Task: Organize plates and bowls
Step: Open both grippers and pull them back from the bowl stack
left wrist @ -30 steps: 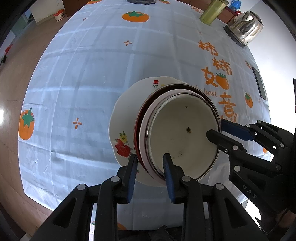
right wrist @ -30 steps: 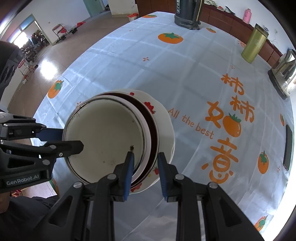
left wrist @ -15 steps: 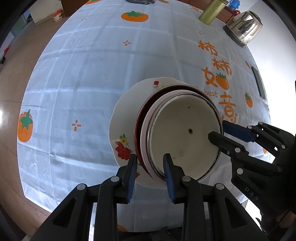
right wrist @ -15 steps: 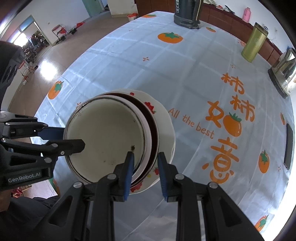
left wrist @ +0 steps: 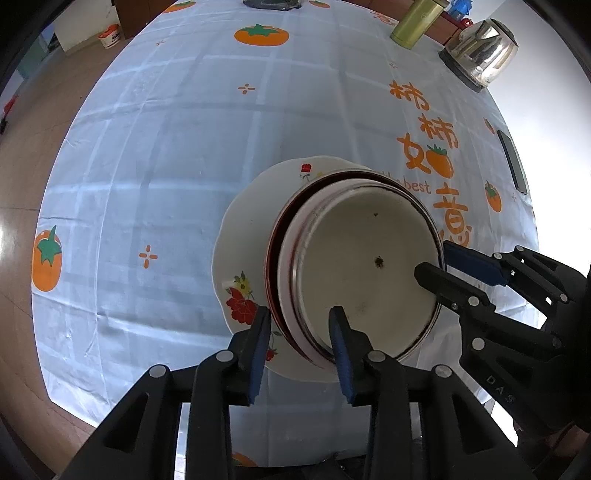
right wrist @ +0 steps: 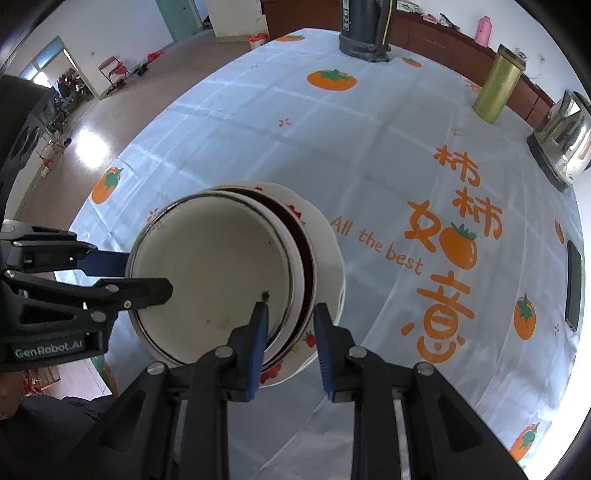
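Note:
A stack of nested bowls [left wrist: 365,273] sits on a white floral plate [left wrist: 243,251]: a cream enamel bowl with a metal rim on top, a white bowl and a dark red bowl under it. My left gripper [left wrist: 300,325] is shut on the near rim of the stack, one finger inside the cream bowl, one outside. My right gripper [right wrist: 290,319] is shut on the stack's rim [right wrist: 295,280] from the opposite side. The right gripper also shows in the left wrist view [left wrist: 439,262]. The whole stack appears held above the tablecloth.
A pale blue tablecloth with orange persimmon prints [left wrist: 192,155] covers the table. At the far end stand a green-gold canister [right wrist: 498,85], a steel kettle [right wrist: 561,144] and a dark appliance [right wrist: 365,29]. A black phone [right wrist: 572,284] lies at the right edge.
The stack with both grippers on it has shifted slightly; the view of the table has drawn a little nearer and the bowls sit a bit more tilted. Grips are unchanged.

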A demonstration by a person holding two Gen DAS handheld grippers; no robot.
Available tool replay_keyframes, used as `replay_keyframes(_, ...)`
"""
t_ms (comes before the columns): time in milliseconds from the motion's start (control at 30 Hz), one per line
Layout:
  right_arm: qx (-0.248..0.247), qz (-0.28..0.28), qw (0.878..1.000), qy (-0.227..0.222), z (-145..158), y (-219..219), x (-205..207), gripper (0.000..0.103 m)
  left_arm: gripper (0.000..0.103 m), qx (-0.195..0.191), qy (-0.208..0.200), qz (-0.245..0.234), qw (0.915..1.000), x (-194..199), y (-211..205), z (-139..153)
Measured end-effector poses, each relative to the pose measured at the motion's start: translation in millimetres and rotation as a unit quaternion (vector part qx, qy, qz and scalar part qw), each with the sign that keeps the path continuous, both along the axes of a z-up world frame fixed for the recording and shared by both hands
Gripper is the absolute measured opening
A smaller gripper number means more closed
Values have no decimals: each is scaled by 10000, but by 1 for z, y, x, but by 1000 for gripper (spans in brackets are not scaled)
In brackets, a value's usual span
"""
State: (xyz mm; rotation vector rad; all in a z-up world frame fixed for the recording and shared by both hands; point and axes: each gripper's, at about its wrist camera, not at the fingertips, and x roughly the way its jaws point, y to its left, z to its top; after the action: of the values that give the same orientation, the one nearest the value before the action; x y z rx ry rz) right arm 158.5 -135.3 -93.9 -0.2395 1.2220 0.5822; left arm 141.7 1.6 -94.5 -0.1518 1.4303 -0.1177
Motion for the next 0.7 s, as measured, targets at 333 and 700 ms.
replay_keyframes(333, 249, -319, 9966, -714, 35, -15, -16, 61, 53, 588, -1075, -134, 9924, -11, -7, 44)
replay_keyframes(700, 775, -1111, 9319, -3364, 130, -48, -76, 86, 69, 953, -3179, 124, 9433, -39, -4, 125)
